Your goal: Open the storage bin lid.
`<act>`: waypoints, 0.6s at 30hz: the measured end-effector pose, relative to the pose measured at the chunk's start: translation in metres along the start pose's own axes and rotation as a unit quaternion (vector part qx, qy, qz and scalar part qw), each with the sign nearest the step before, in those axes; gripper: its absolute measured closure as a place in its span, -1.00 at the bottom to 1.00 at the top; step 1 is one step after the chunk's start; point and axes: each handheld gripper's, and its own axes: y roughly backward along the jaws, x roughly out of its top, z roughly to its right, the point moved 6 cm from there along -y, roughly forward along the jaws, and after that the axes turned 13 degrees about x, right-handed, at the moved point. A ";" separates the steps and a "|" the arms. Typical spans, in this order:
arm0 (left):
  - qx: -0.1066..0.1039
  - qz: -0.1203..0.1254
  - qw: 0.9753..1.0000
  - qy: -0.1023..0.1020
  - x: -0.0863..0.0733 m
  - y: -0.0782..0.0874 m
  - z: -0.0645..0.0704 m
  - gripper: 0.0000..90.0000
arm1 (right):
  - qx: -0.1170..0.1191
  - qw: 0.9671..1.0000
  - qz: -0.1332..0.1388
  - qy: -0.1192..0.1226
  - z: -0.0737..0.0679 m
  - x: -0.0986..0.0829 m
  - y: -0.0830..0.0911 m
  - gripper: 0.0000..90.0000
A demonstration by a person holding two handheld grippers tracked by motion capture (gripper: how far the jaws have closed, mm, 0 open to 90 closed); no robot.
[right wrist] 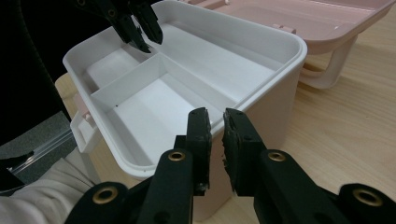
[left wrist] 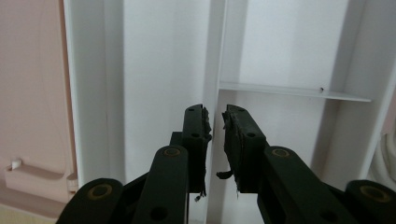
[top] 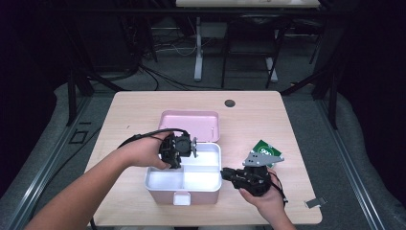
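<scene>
A pink box stands open with its lid (top: 189,125) laid back on the table, and a white compartment tray (top: 206,179) sits in its top. My left gripper (top: 175,165) points down into the tray's rear part. Its jaws stand astride a thin white divider wall (left wrist: 215,56) and are closed on it (left wrist: 215,114). The right gripper view shows that left gripper (right wrist: 148,41) at the divider junction. My right gripper (top: 224,173) lies against the box's right rim (right wrist: 280,60); its jaws (right wrist: 215,116) stand a narrow gap apart with nothing between them.
A green card (top: 265,149) lies right of the box, behind my right hand. A small metal clip (top: 314,202) rests near the table's front right corner. A dark cable hole (top: 230,103) sits at the back. The box's pink handle (right wrist: 327,70) hangs by the lid.
</scene>
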 end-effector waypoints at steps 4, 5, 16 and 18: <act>0.001 -0.005 1.000 -0.004 0.002 -0.002 0.000 0.77 | 0.001 1.000 -0.002 -0.001 0.001 -0.001 0.001 0.80; 0.000 -0.004 1.000 -0.003 0.003 -0.002 0.001 0.78 | -0.001 1.000 0.000 -0.003 0.001 -0.001 0.001 0.80; 0.006 -0.011 1.000 -0.013 0.006 -0.005 0.002 0.96 | -0.001 1.000 -0.002 -0.004 0.003 -0.002 0.001 0.80; 0.003 -0.012 1.000 -0.012 0.006 -0.005 0.003 0.97 | 0.001 1.000 -0.002 -0.005 0.003 -0.002 0.001 0.80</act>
